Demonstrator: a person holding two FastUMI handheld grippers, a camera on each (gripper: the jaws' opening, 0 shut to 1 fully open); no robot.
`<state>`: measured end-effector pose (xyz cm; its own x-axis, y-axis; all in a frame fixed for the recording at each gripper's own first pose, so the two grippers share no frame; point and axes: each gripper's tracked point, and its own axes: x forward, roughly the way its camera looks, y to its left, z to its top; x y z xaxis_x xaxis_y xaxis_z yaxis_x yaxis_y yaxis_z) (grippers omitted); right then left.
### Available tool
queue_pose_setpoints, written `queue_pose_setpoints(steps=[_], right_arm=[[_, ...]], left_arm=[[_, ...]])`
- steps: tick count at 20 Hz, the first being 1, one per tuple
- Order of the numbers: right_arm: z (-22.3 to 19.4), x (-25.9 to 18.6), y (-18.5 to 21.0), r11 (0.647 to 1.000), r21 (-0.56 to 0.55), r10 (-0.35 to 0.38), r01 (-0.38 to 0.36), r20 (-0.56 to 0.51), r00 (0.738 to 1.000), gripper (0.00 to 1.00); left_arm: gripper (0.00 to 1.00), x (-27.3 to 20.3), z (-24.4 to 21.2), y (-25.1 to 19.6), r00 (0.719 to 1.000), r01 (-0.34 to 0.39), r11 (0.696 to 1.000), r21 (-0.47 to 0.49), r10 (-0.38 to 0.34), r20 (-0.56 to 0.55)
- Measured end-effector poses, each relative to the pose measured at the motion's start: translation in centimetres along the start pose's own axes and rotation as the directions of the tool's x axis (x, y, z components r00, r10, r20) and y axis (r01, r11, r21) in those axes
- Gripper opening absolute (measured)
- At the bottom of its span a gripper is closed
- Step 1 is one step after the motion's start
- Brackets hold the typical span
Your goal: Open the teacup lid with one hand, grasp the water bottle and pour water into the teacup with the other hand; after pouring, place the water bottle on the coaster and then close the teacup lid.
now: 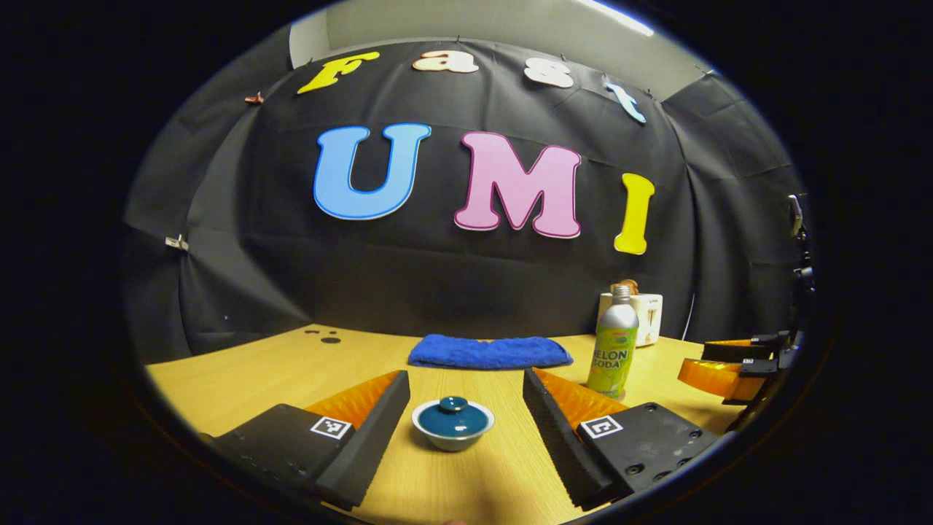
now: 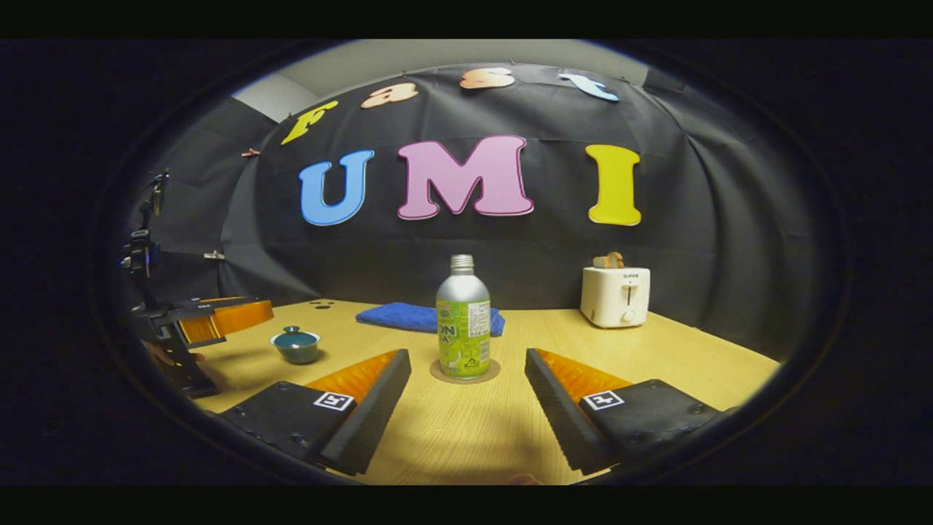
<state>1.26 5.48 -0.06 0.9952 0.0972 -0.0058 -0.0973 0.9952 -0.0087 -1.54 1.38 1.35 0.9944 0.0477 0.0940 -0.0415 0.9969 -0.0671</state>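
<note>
On the coaster [image 2: 464,373] stands the water bottle [image 2: 463,321], upright. Left of it sits the teacup [image 1: 453,430], lid [image 1: 453,415] on. Left gripper [image 1: 466,426] and right gripper [image 2: 466,397] both gape, holding nothing.

The left gripper [image 1: 466,408] hovers level above the table, its 2 fingers spread wide apart. The right gripper [image 2: 466,394] does likewise, holding nothing.

Bare table [image 2: 466,430] lies open before bottle [image 2: 463,321] and teacup [image 1: 453,423].
</note>
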Motion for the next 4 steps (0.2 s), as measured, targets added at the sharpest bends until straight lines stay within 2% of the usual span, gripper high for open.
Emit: queue_pose_setpoints(steps=[4], right_arm=[[-0.2,0.2,0.0,1.0,-0.002,-0.006,0.006,-0.004,1.0,0.98]], left_arm=[[0.99,0.2,-1.6,1.1,0.996,-0.047,0.998,0.036,0.049,-0.069]])
